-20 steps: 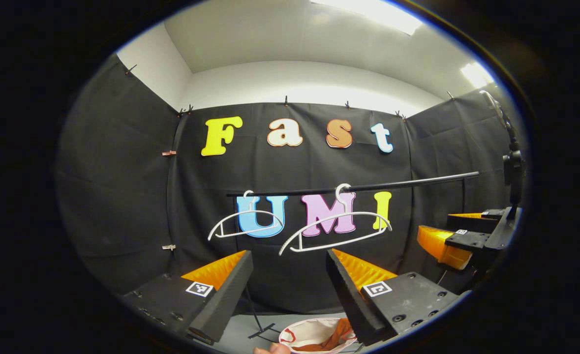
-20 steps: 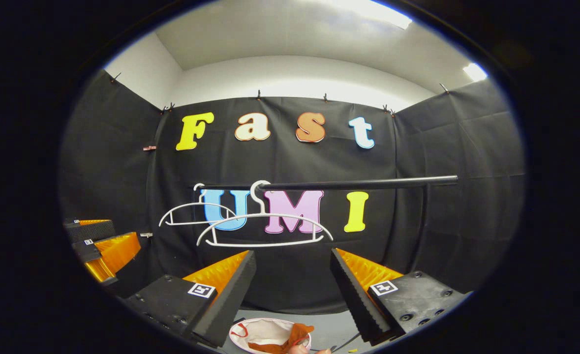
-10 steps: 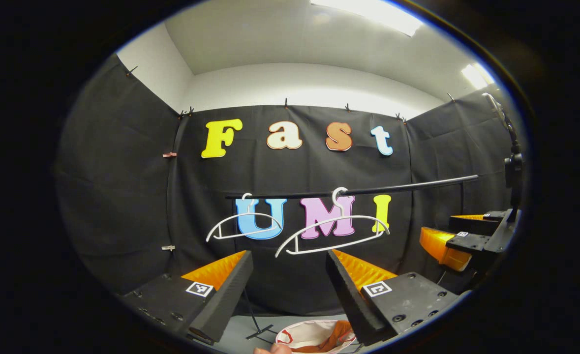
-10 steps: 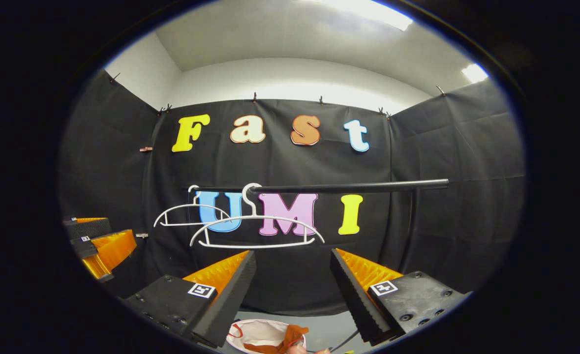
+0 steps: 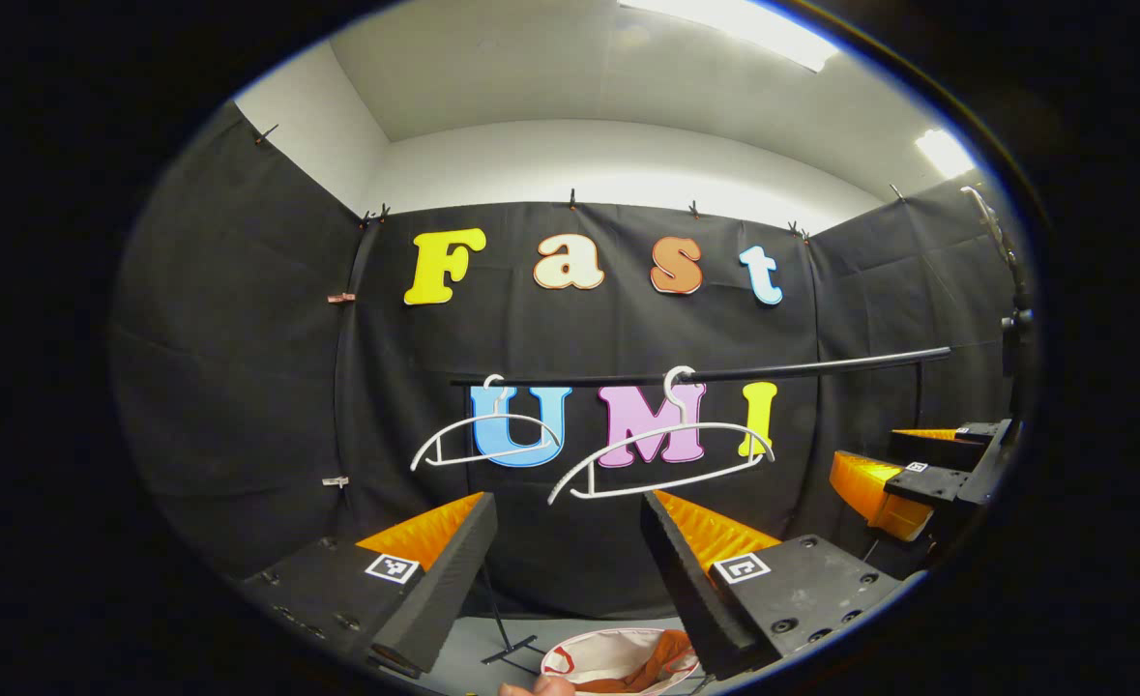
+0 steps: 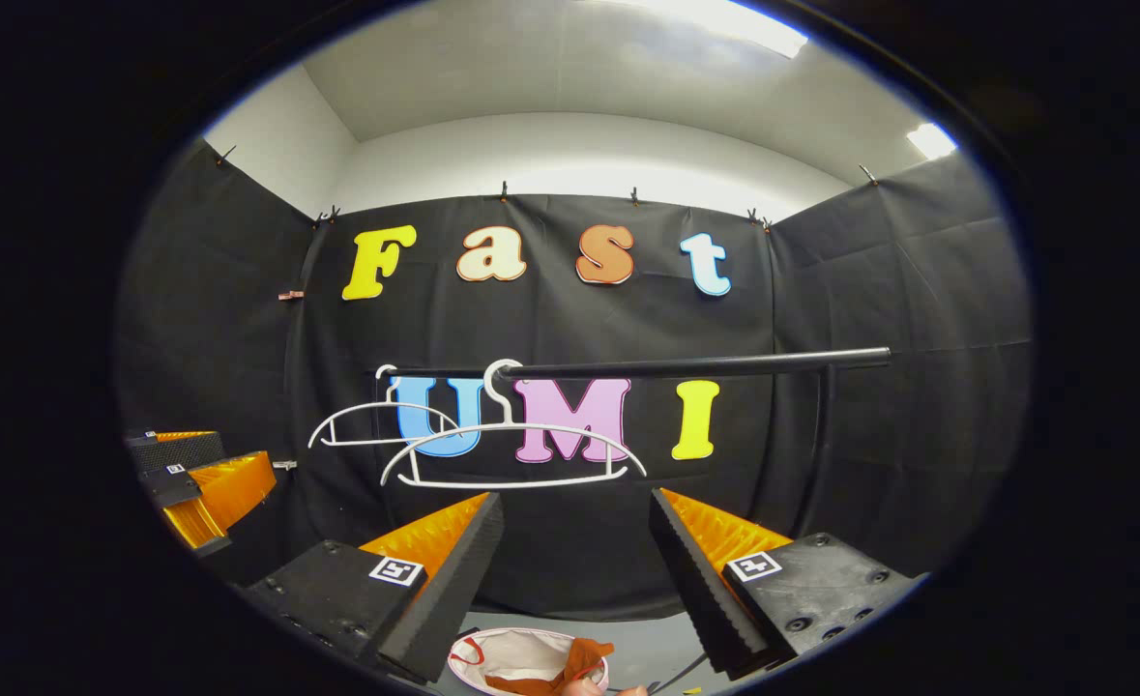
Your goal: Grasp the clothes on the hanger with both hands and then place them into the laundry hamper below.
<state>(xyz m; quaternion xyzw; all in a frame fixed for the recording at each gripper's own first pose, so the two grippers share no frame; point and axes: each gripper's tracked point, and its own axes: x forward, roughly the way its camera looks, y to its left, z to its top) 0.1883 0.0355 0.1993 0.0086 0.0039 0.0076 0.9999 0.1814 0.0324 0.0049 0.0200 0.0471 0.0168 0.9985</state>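
Two bare white hangers (image 5: 661,454) (image 5: 484,440) hang on a black rail (image 5: 724,371); in the right gripper view they are the hangers (image 6: 511,454) (image 6: 376,425) on the rail (image 6: 686,365). Down on the floor stands a white hamper (image 5: 594,657) (image 6: 511,650) with an orange-brown garment (image 5: 661,652) (image 6: 570,667) in it. My left gripper (image 5: 568,507) is open and holds nothing. My right gripper (image 6: 575,507) is open too, also seen at the far right of the left gripper view (image 5: 903,464). The left gripper shows again at the right gripper view's left edge (image 6: 197,474).
The rail's black stand has a foot (image 5: 511,646) on the grey floor beside the hamper and an upright post (image 6: 816,435) at the right. Black cloth walls close the booth on three sides. A fingertip (image 5: 536,687) shows at the bottom edge.
Both views shifted slightly; the hangers sway a little on the rail. Both grippers stay open and the garment stays in the hamper.
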